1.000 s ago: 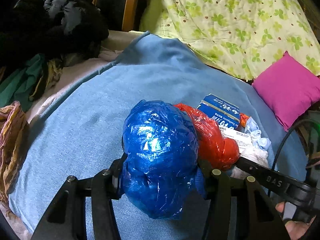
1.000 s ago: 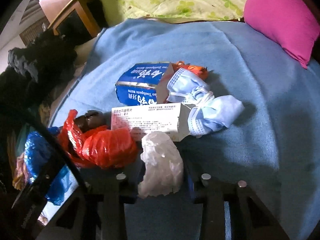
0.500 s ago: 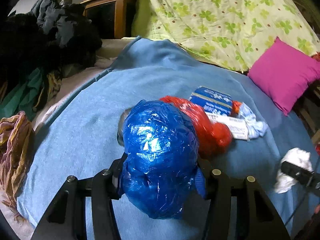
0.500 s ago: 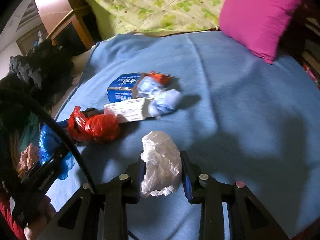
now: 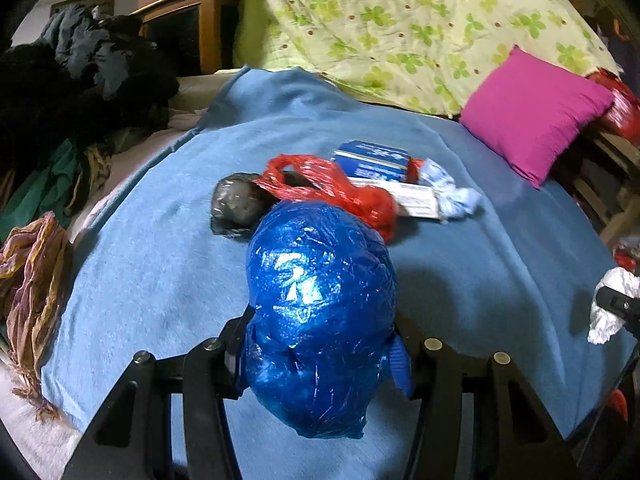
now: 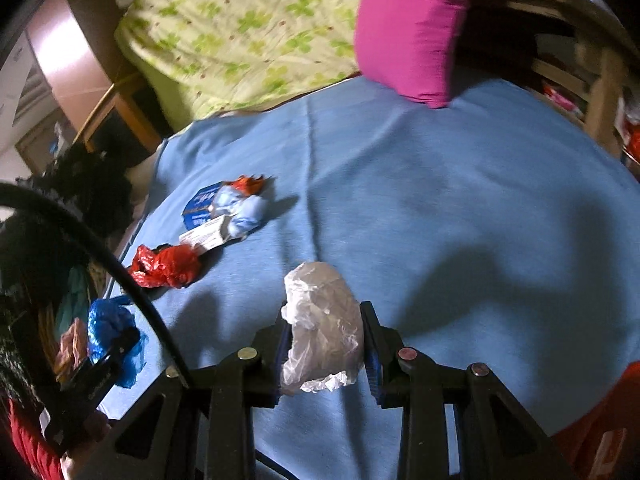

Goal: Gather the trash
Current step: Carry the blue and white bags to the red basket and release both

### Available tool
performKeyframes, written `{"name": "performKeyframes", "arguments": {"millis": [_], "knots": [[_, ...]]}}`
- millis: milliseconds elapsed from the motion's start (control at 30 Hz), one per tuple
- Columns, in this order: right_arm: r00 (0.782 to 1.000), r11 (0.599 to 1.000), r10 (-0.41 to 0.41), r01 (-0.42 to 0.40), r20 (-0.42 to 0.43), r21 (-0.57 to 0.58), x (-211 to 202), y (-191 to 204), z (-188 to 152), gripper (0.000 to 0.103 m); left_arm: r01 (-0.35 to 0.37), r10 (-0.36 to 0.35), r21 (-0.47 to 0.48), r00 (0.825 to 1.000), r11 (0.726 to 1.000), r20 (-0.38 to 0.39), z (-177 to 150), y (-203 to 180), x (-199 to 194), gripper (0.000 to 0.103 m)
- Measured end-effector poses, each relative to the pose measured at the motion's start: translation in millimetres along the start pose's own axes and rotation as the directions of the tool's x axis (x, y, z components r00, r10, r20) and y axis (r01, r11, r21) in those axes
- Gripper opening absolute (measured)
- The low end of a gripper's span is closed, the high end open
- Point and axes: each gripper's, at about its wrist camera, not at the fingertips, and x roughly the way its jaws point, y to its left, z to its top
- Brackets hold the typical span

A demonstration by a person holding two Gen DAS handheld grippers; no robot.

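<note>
My left gripper [image 5: 320, 340] is shut on a blue plastic bag [image 5: 320, 304] and holds it above the blue blanket [image 5: 160, 264]. My right gripper [image 6: 326, 340] is shut on a crumpled white plastic bag [image 6: 322, 320]; it shows at the right edge of the left wrist view [image 5: 610, 308]. On the blanket lie a red bag [image 5: 344, 192], a dark grey bag [image 5: 238, 202], a blue toothpaste box [image 5: 370, 162], a white box [image 5: 414, 200] and a light blue face mask [image 5: 452, 200]. The right wrist view shows the red bag [image 6: 168, 266] and mask [image 6: 244, 208].
A magenta pillow [image 5: 532, 112] and a green flowered quilt [image 5: 400, 20] lie at the back. Dark clothes [image 5: 80, 92] and a striped scarf [image 5: 32, 280] are piled at the left. A wooden frame [image 6: 600, 92] stands at the right.
Both grippers have risen and pulled back from the trash pile with their bags. The right gripper has swung to the right. The dark grey bag has come into view.
</note>
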Motion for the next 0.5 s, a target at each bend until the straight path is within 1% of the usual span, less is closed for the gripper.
{"name": "performKeyframes", "arguments": {"millis": [233,500], "knots": [[0.998,0.999,-0.037,0.037,0.051,-0.001,-27,-18,-8,0.033,0.052,-0.052,0.076,0.999,0.996,-0.006,-8,-34,-19,0.056],[0.995,0.999,-0.037,0.036,0.088,0.013,-50,-31,-16,0.033,0.119,-0.120,0.150,0.993,0.982,0.003,-11,-73,-44,0.056]]}}
